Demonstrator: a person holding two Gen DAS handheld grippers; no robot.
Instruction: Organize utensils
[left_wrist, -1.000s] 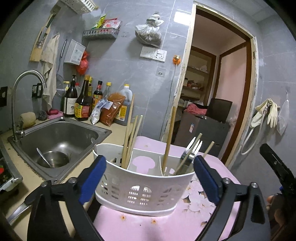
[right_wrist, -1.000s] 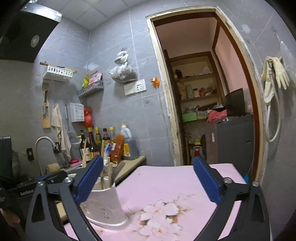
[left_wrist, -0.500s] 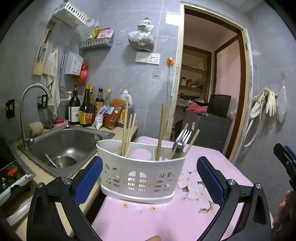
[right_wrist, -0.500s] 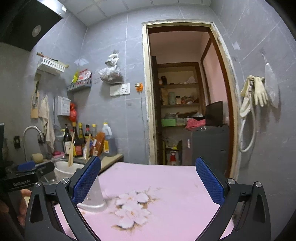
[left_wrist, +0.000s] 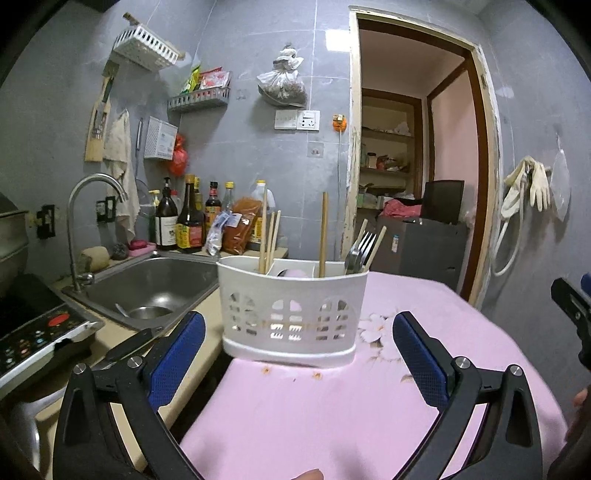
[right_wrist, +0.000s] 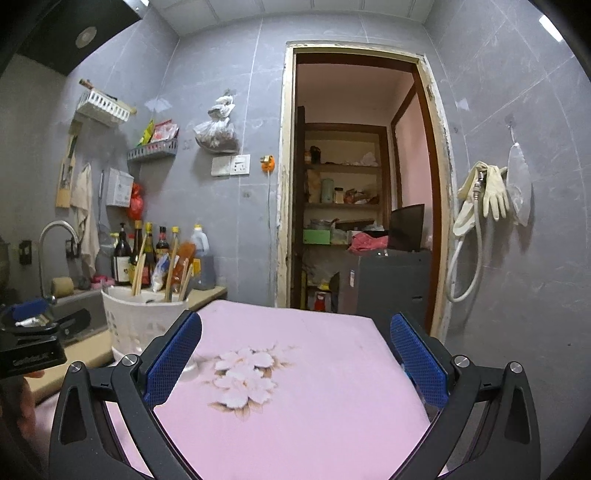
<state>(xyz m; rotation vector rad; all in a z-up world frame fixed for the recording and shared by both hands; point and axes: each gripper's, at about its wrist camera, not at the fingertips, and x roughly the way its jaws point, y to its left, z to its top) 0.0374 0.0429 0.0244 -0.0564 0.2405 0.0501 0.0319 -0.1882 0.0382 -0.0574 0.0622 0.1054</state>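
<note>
A white slotted utensil caddy (left_wrist: 291, 314) stands on the pink flowered table cover (left_wrist: 332, 406), near its left edge. It holds wooden chopsticks (left_wrist: 269, 236), one tall chopstick (left_wrist: 324, 232) and metal forks (left_wrist: 358, 249). My left gripper (left_wrist: 295, 354) is open and empty, just in front of the caddy, not touching it. My right gripper (right_wrist: 295, 354) is open and empty over the table, with the caddy (right_wrist: 136, 321) to its left. The left gripper's body (right_wrist: 33, 343) shows at the left edge of the right wrist view.
A steel sink (left_wrist: 155, 288) with a faucet (left_wrist: 83, 221) lies left of the table. Sauce bottles (left_wrist: 188, 221) stand behind it. An induction cooker (left_wrist: 33, 336) sits at near left. A doorway (right_wrist: 362, 184) opens behind the table. Gloves and hose (right_wrist: 480, 206) hang on the right wall.
Both grippers have pulled back and lowered, so the caddy now looks smaller and farther off. Both stay open and empty. The caddy has not moved.
</note>
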